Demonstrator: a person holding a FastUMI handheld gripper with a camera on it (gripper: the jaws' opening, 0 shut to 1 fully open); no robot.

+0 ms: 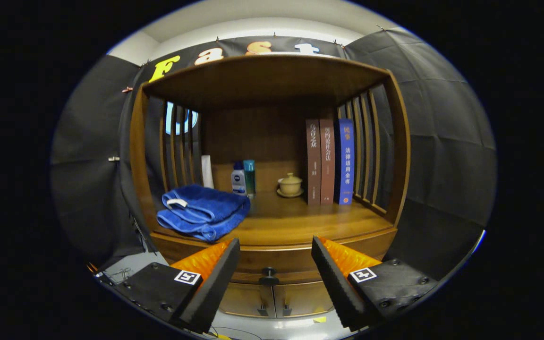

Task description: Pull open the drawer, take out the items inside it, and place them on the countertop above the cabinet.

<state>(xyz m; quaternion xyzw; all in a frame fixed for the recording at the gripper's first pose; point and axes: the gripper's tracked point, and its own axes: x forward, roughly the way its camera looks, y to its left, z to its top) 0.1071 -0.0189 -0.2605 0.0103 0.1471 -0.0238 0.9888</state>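
Observation:
A wooden cabinet stands ahead of me, and its countertop (300,222) lies under an open shelf frame. The drawer front (276,264) sits shut just below the countertop's edge, with a small dark knob (268,272) at its middle. My gripper (276,250) is open, fingers spread wide, and the knob shows between them a short way ahead, untouched. Nothing is held. A folded blue towel (203,211) lies on the left of the countertop. The drawer's inside is hidden.
At the countertop's back stand a white bottle (238,179), a teal bottle (249,177), a small lidded cup on a saucer (290,185) and three upright books (331,163). Slatted sides (369,146) close the shelf. Two lower doors (276,297) sit beneath the drawer.

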